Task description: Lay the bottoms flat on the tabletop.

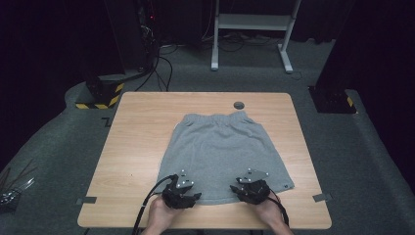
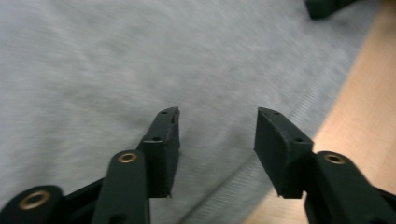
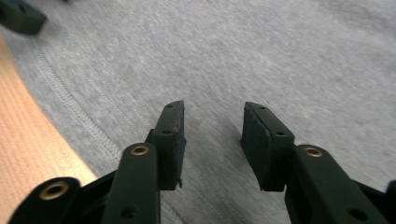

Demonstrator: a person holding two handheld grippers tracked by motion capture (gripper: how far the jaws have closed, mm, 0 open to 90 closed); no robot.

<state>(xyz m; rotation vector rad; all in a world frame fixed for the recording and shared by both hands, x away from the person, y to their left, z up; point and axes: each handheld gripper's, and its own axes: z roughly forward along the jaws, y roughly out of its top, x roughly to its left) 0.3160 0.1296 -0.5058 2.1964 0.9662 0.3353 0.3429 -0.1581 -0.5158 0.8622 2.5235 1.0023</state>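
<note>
skirt (image 2: 116, 70) weave blurred | near hem (image 1: 215, 199) partly hidden under grippers | forearms cut off at bottom edge

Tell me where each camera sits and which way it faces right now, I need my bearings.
High view: above the near table edge, looking forward and down on the grey shorts; both hands, left gripper and right gripper show.
Left gripper view: rides that gripper, open jaws over the hem.
Right gripper view: rides that gripper, jaws open above cloth.
Shared: both gripper views show shorts, hem and table edge.
</note>
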